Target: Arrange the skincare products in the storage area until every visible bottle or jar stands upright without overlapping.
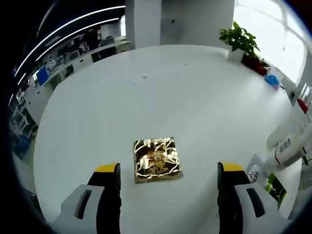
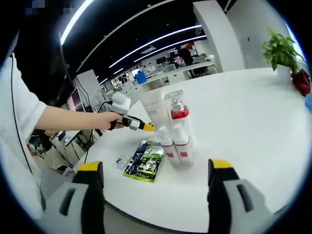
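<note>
The left gripper [image 1: 168, 183] hangs spread over a gold box [image 1: 157, 159] on the white table [image 1: 146, 97]. The right gripper [image 2: 158, 187], jaws also wide, faces upright bottles [image 2: 168, 129] clustered beyond a flat green sachet [image 2: 144, 161], likely lining up.

Left tool [image 1: 169, 183] open above the white table [image 1: 146, 97].
Gold foil packet [image 1: 157, 159] lower centre between the jaws; white bottles [image 1: 287, 141] at right edge; potted plant [image 1: 241, 41] upper right.
</note>
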Available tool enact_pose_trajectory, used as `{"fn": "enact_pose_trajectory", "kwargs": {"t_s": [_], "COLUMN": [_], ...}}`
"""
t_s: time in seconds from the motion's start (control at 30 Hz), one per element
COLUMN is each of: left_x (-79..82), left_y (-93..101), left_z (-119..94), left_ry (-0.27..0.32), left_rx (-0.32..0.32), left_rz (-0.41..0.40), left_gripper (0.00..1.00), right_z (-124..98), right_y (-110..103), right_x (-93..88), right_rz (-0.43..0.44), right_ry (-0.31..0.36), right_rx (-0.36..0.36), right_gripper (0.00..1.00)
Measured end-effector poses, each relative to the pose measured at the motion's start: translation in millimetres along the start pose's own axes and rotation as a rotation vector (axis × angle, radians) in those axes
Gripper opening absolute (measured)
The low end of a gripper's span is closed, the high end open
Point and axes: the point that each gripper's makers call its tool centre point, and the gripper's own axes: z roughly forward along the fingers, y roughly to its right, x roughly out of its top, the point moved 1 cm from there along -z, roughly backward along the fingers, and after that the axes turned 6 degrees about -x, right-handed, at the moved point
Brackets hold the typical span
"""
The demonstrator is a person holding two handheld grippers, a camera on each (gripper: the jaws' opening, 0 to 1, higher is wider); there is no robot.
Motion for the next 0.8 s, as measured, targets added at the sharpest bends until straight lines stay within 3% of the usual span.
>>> {"fn": "enact_pose_trajectory", "kwargs": {"t_s": [0.17,0.53,0.6,0.8], "left_x": [0.8,-1.5,-3.6,-1.2], "left_y": [-4.1,-8.5,-12.2,-12.3], "left_z": [6.2,10.4,9.2,10.5], "left_ry": [-0.027,-0.081,-0.102,-0.092], "left_rx": [0.009,0.026,0.045,0.041], "left_rz": [-0.043,-0.048,-0.012,-0.027], "left_gripper": [0.75,0.64,0.60,0.47], "right_z": [0.3,0.2,0.1,-0.4], "right_y": [-0.3,1.8,2.1,3.5], "right_x": [-0.5,0.0,0.6,2.0], "right_rz": [0.002,0.004,0.006,0.008], "right_ry": [-0.002,0.000,0.003,0.010], "right_rx": [0.002,-0.007,-0.008,-0.016], "right_gripper": [0.88,0.88,0.88,0.88]}}
